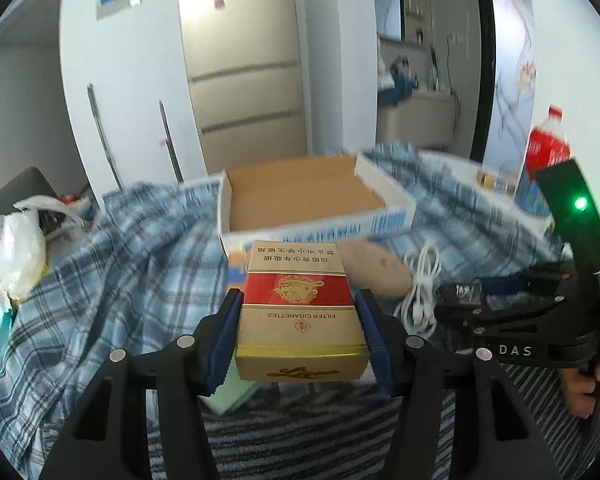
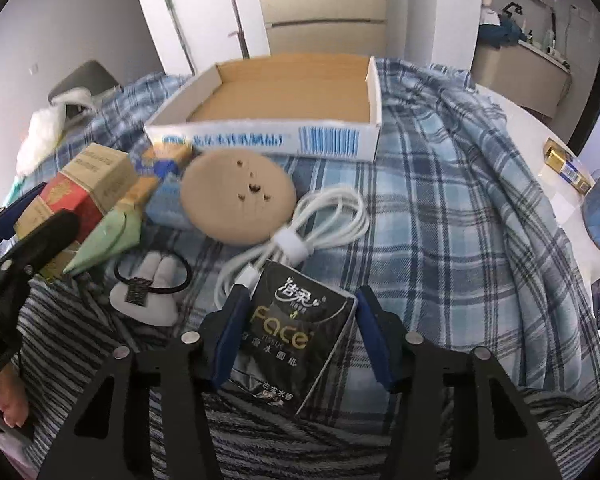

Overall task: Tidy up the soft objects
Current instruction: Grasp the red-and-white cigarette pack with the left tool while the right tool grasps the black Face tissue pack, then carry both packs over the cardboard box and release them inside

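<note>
cigarette pack (image 1: 300, 304): one, red and gold, lifted clear of the cloth, pinched between the left gripper (image 1: 300, 332) fingers (image 1: 224, 336); also seen at the left edge of the right wrist view.
tissue pack (image 2: 296, 336): one, black "Face" pack, lying between the right gripper (image 2: 296, 332) fingers (image 2: 230, 332); left finger looks to touch it, right finger hard to tell, so cannot tell if clamped or only straddling. Pack seems to rest on the cloth.
cardboard tray (image 2: 260, 142): one, shallow, nothing inside, just beyond the clutter.
step: judged early; tray holds nothing yet, left load in the air heading toward the tray, right at pick-up.
next move: likely carry the pack forward over the near wall of the tray and let go; right needs a firm squeeze on the soft pack before lifting.
other items: one round tan pad (image 2: 238, 196), one white coiled cable (image 2: 316, 224) touching the pad, one grey plush piece with black hair tie (image 2: 150, 292), one green wedge-shaped packet (image 2: 108, 236).
surface: blue plaid cloth (image 2: 440, 200) over a striped one (image 2: 284, 448).
</note>
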The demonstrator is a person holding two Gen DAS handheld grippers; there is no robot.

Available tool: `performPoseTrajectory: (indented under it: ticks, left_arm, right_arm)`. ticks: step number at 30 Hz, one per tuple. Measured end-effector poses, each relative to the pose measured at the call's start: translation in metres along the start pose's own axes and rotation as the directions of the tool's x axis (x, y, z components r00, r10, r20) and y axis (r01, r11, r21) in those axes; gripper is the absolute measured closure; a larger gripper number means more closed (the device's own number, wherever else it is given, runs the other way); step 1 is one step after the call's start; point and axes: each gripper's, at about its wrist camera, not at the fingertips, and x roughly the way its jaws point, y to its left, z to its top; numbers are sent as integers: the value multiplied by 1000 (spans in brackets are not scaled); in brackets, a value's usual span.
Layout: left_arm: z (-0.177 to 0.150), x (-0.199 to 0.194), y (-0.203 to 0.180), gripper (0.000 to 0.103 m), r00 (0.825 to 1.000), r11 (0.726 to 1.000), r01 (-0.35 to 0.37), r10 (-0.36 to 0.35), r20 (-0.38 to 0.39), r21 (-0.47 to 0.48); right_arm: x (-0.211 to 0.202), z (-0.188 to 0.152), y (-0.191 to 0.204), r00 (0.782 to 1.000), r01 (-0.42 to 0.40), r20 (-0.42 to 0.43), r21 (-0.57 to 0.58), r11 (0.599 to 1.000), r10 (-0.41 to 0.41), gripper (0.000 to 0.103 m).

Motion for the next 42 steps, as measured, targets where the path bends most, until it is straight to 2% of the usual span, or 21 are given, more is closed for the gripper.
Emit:
performPoseTrajectory:
  ticks: [4,7,10,13,15,19,21,23,26,29,30,32,34,36,39,41,42]
  left_arm:
    - [2,-18,1,44,994,1000,-12,14,111,-11]
    - [3,-36,2,44,977,1000,-21,25,214,-19]
    - [2,-55,2,44,944,999,-37,42,328,-23]
    - [0,-71,2,44,910,998,-55,66,410,-38]
    - [-1,-77,4,44,896,998,-41,59,441,-50]
    - [-3,-83,5,44,880,997,-54,74,469,-56]
    - [-4,-85,4,44,877,997,-53,71,475,-51]
    - [-4,-84,1,44,883,998,-48,60,465,-37]
    - [-3,-86,0,44,877,996,-69,83,474,-47]
    - [3,-84,2,44,878,996,-68,85,470,-54]
    - [5,-83,3,44,874,996,-69,87,479,-54]
    - [10,-79,2,44,860,996,-85,90,502,-32]
    - [20,-71,2,44,859,995,-99,91,504,-10]
    - [30,-66,4,44,854,995,-102,90,513,-6]
    - [50,-56,8,44,842,995,-99,93,531,-17]
    - [61,-48,8,44,838,994,-110,103,535,-19]
    - [68,-43,7,44,826,991,-134,125,549,-24]
  right_arm:
    - [-9,1,1,998,-24,57,8,1000,24,53]
    - [-22,3,2,988,-36,148,5,999,35,53]
    - [-46,1,6,953,1,303,-17,1000,4,53]
    - [-63,0,7,918,-17,396,-36,999,30,53]
    - [-69,3,7,899,-46,434,-44,998,60,53]
    - [-83,-1,10,858,-41,510,-64,997,68,53]
    - [-86,-2,12,841,-45,535,-74,996,77,53]
    - [-90,-4,16,828,-28,557,-77,997,66,53]
    - [-97,-6,18,812,5,583,-77,997,41,53]
    - [-102,0,23,807,42,590,-98,994,24,53]
    - [-103,4,24,808,51,589,-101,994,19,53]
    - [-103,18,24,826,54,564,-98,994,10,53]
    - [-100,32,22,847,67,531,-79,995,-14,53]
    - [-97,47,18,852,60,523,-62,996,-19,53]
    - [-90,69,18,845,90,533,-60,994,-45,53]
    - [-86,80,21,828,138,554,-50,989,-87,53]
    - [-85,87,23,820,153,564,-48,987,-100,53]
